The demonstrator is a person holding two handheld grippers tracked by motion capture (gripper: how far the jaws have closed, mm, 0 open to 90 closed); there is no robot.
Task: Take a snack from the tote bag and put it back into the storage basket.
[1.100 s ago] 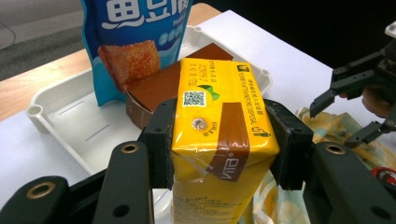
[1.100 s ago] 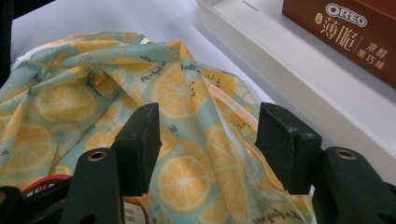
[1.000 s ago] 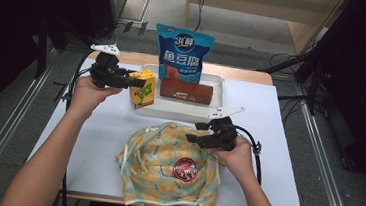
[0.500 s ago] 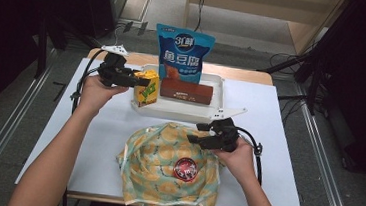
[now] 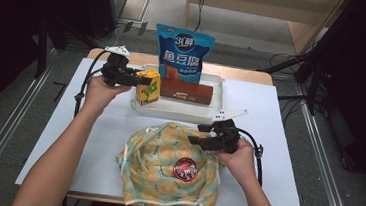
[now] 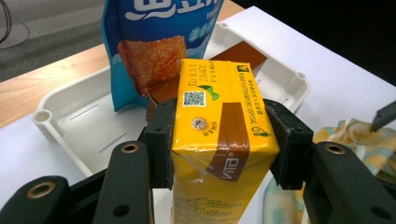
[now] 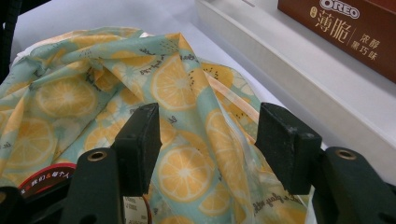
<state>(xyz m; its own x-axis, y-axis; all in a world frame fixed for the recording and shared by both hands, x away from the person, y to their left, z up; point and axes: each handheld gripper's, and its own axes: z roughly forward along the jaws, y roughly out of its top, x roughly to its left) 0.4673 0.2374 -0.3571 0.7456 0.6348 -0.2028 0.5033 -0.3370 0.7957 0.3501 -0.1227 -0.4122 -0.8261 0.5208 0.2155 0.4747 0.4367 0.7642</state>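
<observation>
The yellow drink carton (image 6: 219,140) is pinched upright by the left claw (image 5: 142,81) at the left end of the white tray (image 5: 180,114). The right claw (image 7: 208,144) is held spread over the lemon-print bag (image 5: 165,169) on the tabletop (image 5: 276,156).

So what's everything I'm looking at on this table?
Yellow drink carton: one, yellow with a brown band, at the tray's left end, clamped in the left tongs.
Snack pouch: one, blue, upright at the tray's back.
Biscuit box: one, brown, lying in the tray.
Tray: one, white, at the table's far middle.
Lemon-print bag: one, green and orange, near edge, with a round red label.
Table: one, white top.
Left tongs: black, shut on the carton.
Right tongs: black, open over the bag.
</observation>
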